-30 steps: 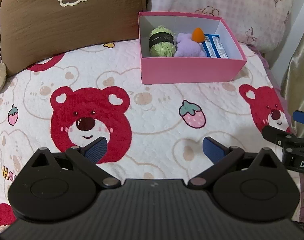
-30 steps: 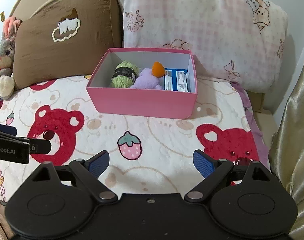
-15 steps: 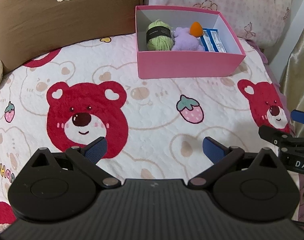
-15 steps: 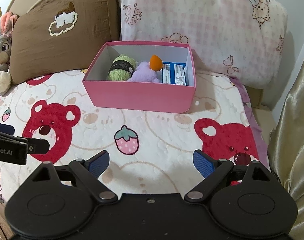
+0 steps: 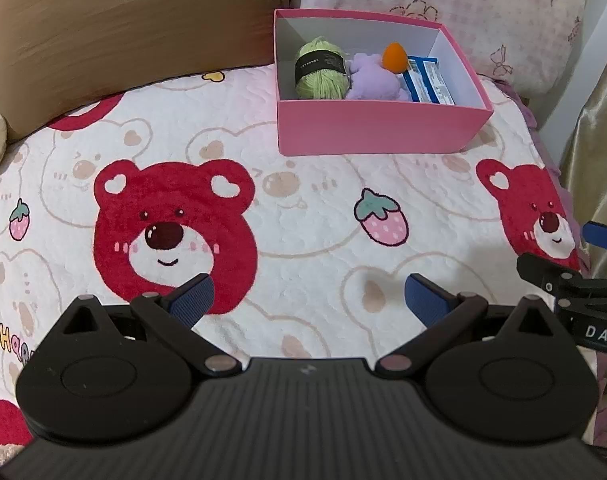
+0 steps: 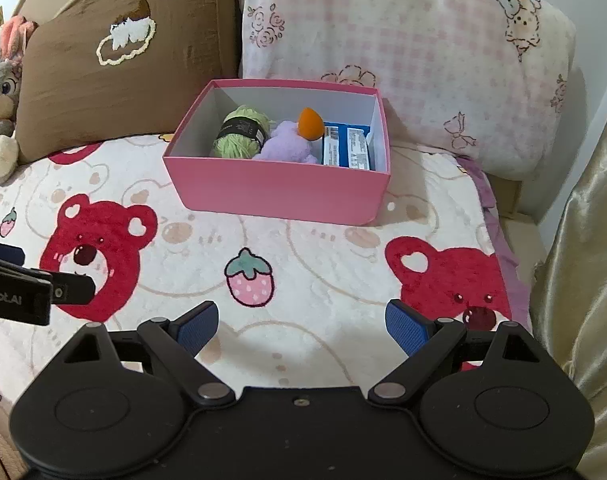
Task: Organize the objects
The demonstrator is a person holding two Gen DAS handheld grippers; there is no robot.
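Note:
A pink box [image 5: 379, 128] [image 6: 279, 190] stands on the bed near the pillows. Inside it lie a green yarn ball [image 5: 321, 70] [image 6: 239, 134], a purple plush [image 5: 373, 80] [image 6: 285, 144], an orange egg-shaped toy [image 5: 394, 56] [image 6: 310, 123] and a blue-and-white carton [image 5: 429, 82] [image 6: 348, 148]. My left gripper [image 5: 306, 298] hovers open over the bear blanket, well short of the box, nothing between its fingers. My right gripper [image 6: 301, 326] is likewise open and empty, over the blanket to the right. Each gripper shows at the edge of the other's view.
The bed is covered by a white blanket [image 5: 311, 216] with red bears and strawberries. A brown pillow [image 5: 135, 28] and a pink checked pillow [image 6: 407, 44] lean behind the box. A plush rabbit [image 6: 1, 92] sits at far left. A gold curtain [image 6: 583, 264] hangs on the right.
Both views tilted slightly; the box sits a little higher in the left wrist view than a second ago. Both grippers stay open and empty.

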